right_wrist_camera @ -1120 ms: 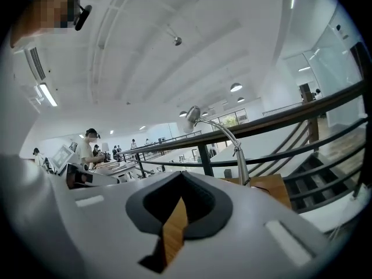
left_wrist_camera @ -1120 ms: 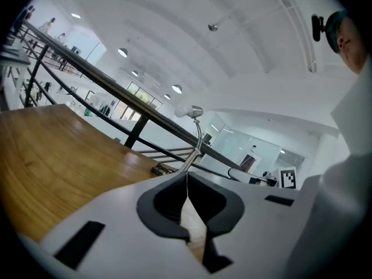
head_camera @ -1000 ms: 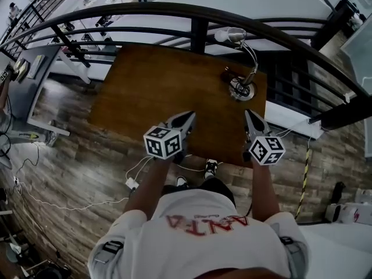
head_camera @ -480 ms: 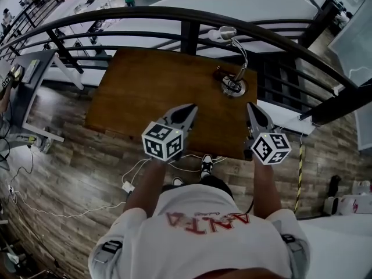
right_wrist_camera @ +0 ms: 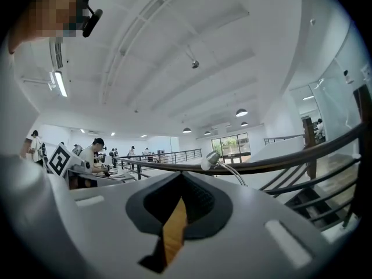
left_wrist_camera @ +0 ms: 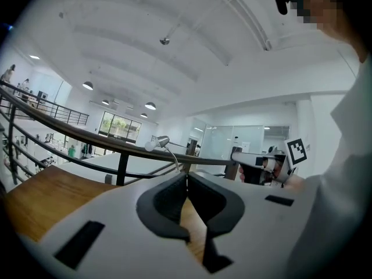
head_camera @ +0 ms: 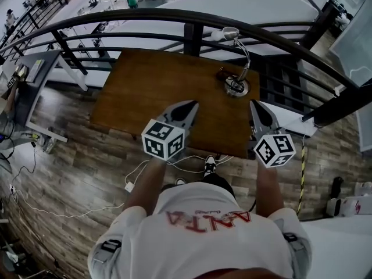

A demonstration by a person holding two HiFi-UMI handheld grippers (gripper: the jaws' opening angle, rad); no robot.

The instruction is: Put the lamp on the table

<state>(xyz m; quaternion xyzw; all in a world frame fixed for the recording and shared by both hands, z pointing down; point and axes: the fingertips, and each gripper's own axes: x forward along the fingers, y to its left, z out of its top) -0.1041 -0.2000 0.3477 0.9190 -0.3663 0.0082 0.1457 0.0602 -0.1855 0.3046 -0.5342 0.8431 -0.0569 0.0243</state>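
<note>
Currently, left hand-held gripper point(head_camera: 189, 105) and right hand-held gripper point(head_camera: 254, 104): both fully closed, empty; silver gooseneck lamp point(head_camera: 237, 86) stands on brown wooden tabletop point(head_camera: 151, 92).

lamp point(left_wrist_camera: 156, 144) base hidden behind L hand-held gripper point(left_wrist_camera: 186, 178), table point(head_camera: 145, 89) legs under top

We found the hall bright and evenly lit, with white light from round ceiling lamps point(left_wrist_camera: 150, 106) and a far window point(left_wrist_camera: 119, 127). The head view was dimmer, and there the wooden counter point(head_camera: 157, 92) looked flat and matt. All 3 views curved hard at the edges. Both gripper views ended in black corners, and their nearest foreground was soft.
</note>
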